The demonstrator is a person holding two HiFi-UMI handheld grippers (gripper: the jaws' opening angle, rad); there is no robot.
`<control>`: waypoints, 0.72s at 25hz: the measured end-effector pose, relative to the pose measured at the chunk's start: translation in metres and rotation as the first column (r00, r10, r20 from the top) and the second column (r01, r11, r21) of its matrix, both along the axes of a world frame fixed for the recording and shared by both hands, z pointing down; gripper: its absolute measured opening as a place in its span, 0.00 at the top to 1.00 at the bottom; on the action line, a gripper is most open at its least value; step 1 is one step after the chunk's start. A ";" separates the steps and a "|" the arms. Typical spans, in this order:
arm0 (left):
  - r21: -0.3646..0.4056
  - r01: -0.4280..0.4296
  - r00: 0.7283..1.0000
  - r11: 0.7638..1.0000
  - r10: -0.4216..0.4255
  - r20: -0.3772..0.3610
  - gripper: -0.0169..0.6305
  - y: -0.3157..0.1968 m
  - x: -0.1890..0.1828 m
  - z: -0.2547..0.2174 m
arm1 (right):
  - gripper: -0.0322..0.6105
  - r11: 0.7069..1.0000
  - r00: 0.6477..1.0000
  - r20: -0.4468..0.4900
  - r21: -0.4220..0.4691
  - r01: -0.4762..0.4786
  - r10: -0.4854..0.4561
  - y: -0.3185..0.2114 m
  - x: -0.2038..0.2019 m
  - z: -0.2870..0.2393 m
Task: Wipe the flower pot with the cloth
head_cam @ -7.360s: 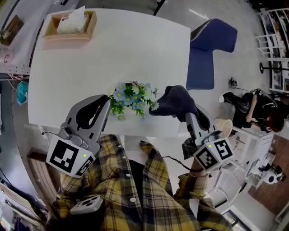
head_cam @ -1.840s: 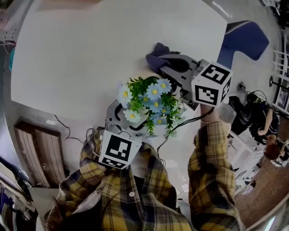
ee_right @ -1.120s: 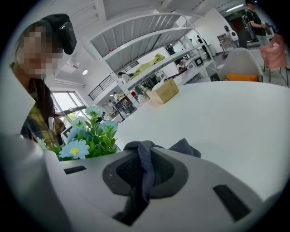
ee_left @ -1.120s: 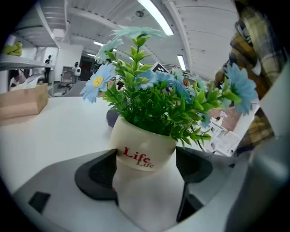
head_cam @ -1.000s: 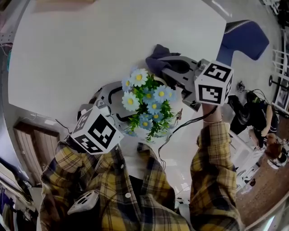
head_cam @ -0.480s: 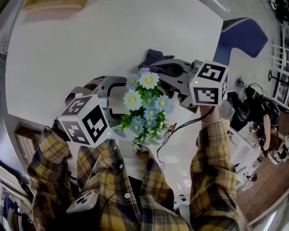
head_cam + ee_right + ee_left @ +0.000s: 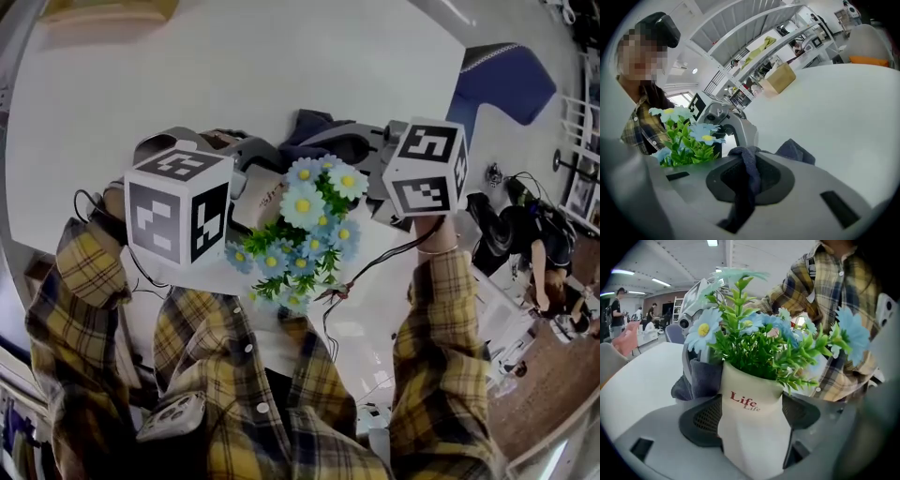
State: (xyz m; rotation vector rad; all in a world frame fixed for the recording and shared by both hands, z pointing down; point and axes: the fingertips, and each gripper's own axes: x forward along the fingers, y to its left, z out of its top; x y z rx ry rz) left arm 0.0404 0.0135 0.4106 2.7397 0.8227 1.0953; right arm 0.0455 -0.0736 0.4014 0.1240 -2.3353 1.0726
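A white flower pot [image 7: 752, 427] with red "Life" print holds blue daisies [image 7: 759, 338] and green leaves. My left gripper [image 7: 751, 416] is shut on the pot, one jaw on each side of its wall. In the head view the pot [image 7: 258, 202] is held tilted over the table's near edge, its flowers [image 7: 305, 234] leaning towards me. My right gripper [image 7: 749, 176] is shut on a dark blue cloth [image 7: 745, 164], which sits against the pot's side [image 7: 701, 378]. From above, the cloth [image 7: 305, 127] shows just beyond the pot, with the right gripper [image 7: 330, 142] on it.
The round white table [image 7: 234, 66] stretches away behind the pot. A wooden box [image 7: 103, 9] stands at its far left edge. A blue chair [image 7: 502, 80] is at the right. A seated person [image 7: 534, 234] is farther right on the floor.
The left gripper has swung up and to the left, turning the pot so that the flowers now lean down and to the right. The right gripper has stayed put with the cloth against the pot.
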 end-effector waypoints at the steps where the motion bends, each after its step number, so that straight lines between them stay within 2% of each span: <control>1: -0.002 -0.003 1.000 1.000 0.003 0.002 0.35 -0.001 -0.001 0.000 | 0.93 1.000 1.000 0.001 0.002 -0.011 0.011 0.000 0.001 0.000; 5: 0.005 0.058 0.998 0.998 -0.058 -0.013 0.35 -0.007 -0.007 -0.002 | 0.93 0.997 0.998 0.005 0.026 -0.068 0.068 -0.004 0.002 -0.001; 7: 0.017 0.154 0.987 0.988 -0.152 -0.053 0.35 -0.009 -0.010 -0.002 | 0.93 0.994 0.994 0.004 0.044 -0.105 0.105 -0.005 0.004 -0.001; 9: 0.013 0.295 0.951 0.955 -0.292 -0.104 0.36 -0.009 -0.014 -0.002 | 0.93 0.988 0.990 0.003 0.062 -0.142 0.142 -0.003 0.008 0.001; 11: -0.012 0.429 0.895 0.903 -0.427 -0.129 0.36 -0.002 -0.023 -0.002 | 0.93 0.982 0.985 0.002 0.077 -0.173 0.173 -0.001 0.012 0.001; 13: -0.032 0.541 0.831 0.840 -0.540 -0.135 0.36 0.009 -0.032 -0.004 | 0.93 0.976 0.981 0.001 0.091 -0.196 0.196 0.002 0.015 -0.003; 18: -0.112 0.752 0.629 0.650 -0.758 -0.174 0.36 0.026 -0.040 -0.021 | 0.93 0.961 0.968 -0.002 0.115 -0.250 0.252 -0.002 0.014 -0.009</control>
